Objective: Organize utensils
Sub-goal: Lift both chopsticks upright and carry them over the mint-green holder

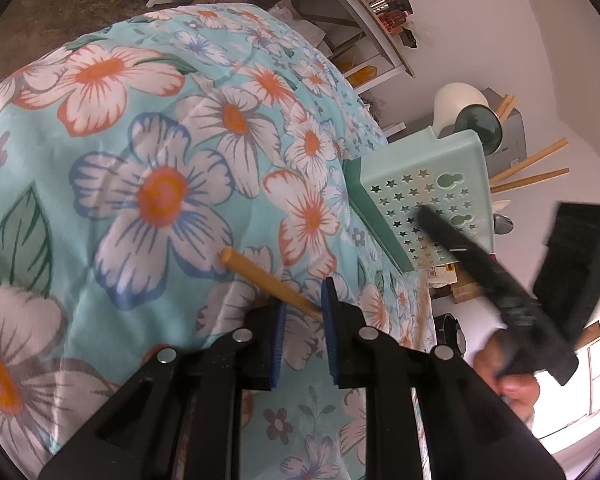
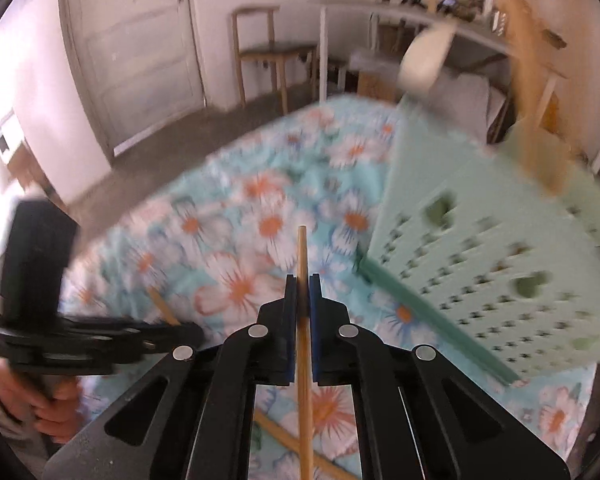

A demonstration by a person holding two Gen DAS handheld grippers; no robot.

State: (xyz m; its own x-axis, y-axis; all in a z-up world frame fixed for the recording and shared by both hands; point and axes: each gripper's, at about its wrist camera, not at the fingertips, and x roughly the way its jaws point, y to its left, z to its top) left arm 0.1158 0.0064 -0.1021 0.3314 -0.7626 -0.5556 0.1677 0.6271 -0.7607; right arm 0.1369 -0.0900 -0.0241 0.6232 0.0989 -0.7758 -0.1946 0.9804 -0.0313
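In the left wrist view my left gripper [image 1: 304,308] is shut on a thick wooden handle [image 1: 260,276], which sticks out up and left over the floral cloth. The right wrist view shows my right gripper [image 2: 302,286] shut on a thin wooden chopstick [image 2: 302,252] that runs straight up between the blue pads. A teal utensil holder [image 1: 424,196] with star holes lies tilted at the cloth's right edge, and the blurred right gripper [image 1: 432,220] hangs in front of it. The holder [image 2: 480,264] is also just right of the right gripper.
Wooden handles [image 1: 536,172], a white spoon [image 1: 458,100] and a dark ladle [image 1: 478,124] poke out of the holder's far end. More wooden sticks [image 2: 284,436] lie crossed on the floral cloth [image 1: 160,140] under the right gripper. A chair [image 2: 268,52] and shelves [image 1: 364,12] stand beyond.
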